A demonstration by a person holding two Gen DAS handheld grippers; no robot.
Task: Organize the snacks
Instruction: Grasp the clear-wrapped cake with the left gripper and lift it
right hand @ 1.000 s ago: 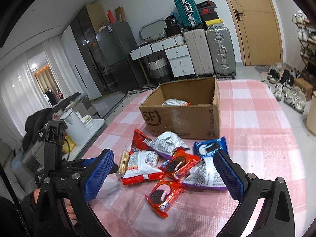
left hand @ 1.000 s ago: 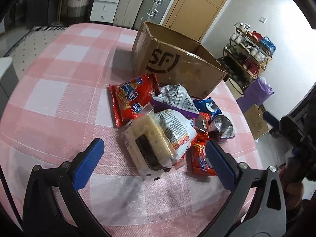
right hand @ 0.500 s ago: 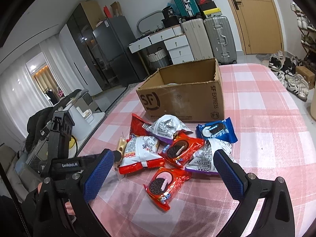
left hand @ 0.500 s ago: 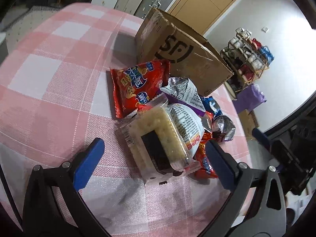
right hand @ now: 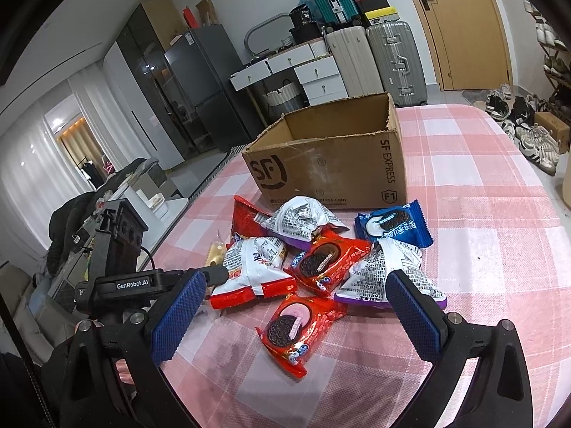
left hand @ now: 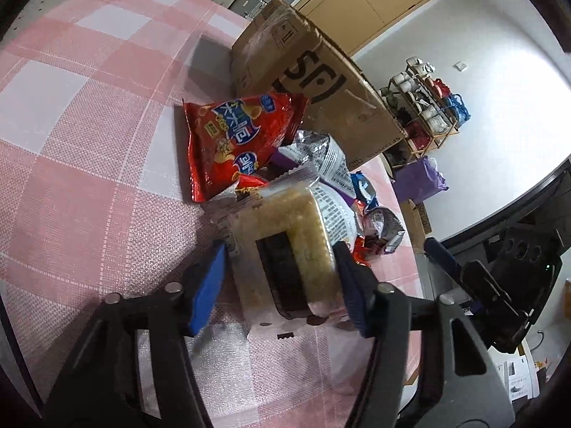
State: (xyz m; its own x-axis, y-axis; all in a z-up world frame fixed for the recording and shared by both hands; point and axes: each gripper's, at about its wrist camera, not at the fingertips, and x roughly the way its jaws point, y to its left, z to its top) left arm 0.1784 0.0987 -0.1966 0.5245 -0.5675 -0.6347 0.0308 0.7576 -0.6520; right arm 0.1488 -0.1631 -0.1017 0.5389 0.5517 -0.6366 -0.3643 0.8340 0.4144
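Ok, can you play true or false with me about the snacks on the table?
1. The cardboard box stands upright with its top open. True.
2. The blue cookie pack is inside the box. False: it lies on the tablecloth in front of the box.
3. The cracker pack sits between the left gripper's fingers. True; the jaws have just been closing around it.
4. The right gripper is holding a snack. False: its jaws are wide open and empty.
5. The tablecloth is green. False: it has pink and white checks.
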